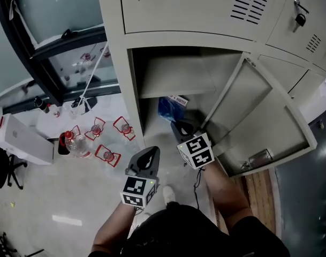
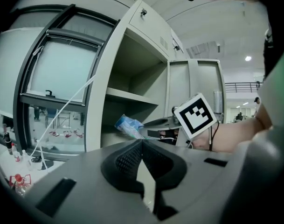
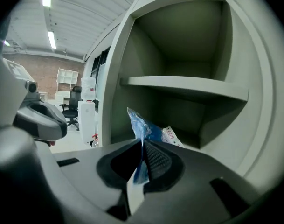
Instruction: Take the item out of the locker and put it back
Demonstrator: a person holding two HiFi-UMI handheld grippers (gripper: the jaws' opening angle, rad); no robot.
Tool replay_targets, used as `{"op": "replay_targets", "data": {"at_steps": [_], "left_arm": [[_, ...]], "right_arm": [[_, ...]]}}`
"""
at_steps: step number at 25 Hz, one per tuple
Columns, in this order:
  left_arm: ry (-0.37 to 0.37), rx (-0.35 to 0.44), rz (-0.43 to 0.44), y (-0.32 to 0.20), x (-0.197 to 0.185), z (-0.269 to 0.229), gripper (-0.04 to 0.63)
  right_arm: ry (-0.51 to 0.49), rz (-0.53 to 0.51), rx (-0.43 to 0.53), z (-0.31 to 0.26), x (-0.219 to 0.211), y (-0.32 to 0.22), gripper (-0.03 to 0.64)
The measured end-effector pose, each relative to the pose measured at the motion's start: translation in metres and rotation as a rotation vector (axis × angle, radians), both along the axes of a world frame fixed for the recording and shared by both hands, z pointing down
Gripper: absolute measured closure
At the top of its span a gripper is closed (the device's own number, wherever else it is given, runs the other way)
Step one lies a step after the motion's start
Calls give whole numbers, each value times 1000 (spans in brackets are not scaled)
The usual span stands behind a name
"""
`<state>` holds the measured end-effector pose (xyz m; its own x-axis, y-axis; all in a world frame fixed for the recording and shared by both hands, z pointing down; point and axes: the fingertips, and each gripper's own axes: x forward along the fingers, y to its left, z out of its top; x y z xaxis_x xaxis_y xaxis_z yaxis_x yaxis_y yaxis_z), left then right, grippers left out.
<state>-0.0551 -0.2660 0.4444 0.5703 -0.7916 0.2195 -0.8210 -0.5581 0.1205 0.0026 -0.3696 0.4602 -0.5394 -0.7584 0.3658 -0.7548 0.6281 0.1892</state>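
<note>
Locker point(image 1: 122, 90) access, head view: the door point(image 1: 259, 116) is swung wide to the right so that the lower compartment under the shelf point(image 1: 173, 76) can be reached. A blue packet point(image 1: 167, 109) is seen at that compartment's mouth, just ahead of the right hand-held gripper point(image 1: 180, 126). The left hand-held gripper point(image 1: 148, 157) is held outside the locker, apparently not needed for so light an item. In the left gripper view its jaws are seen pressed together on nothing, while the blue packet point(image 2: 128, 125) is held up below the shelf edge by the right hand-held gripper, whose marker cube point(image 2: 195, 115) faces the camera. In the right gripper view the packet's thin edge is pinched between the closed jaws, a hold judged fit for lifting out or for returning; which is under way cannot be told. Red print on a white label point(image 3: 172, 135) is visible but cannot be read, and no brand is made out.
</note>
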Motion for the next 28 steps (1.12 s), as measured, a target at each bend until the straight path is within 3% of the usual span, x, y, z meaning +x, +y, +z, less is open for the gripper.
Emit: {"op": "replay_targets", "data": {"at_steps": [21, 28], "left_arm": [[11, -35, -53, -35, -1, 20, 591], [9, -41, -57, -37, -6, 24, 591]], "right_arm": [[60, -16, -120, 56, -15, -61, 597], [73, -24, -168, 69, -20, -64, 565]]}}
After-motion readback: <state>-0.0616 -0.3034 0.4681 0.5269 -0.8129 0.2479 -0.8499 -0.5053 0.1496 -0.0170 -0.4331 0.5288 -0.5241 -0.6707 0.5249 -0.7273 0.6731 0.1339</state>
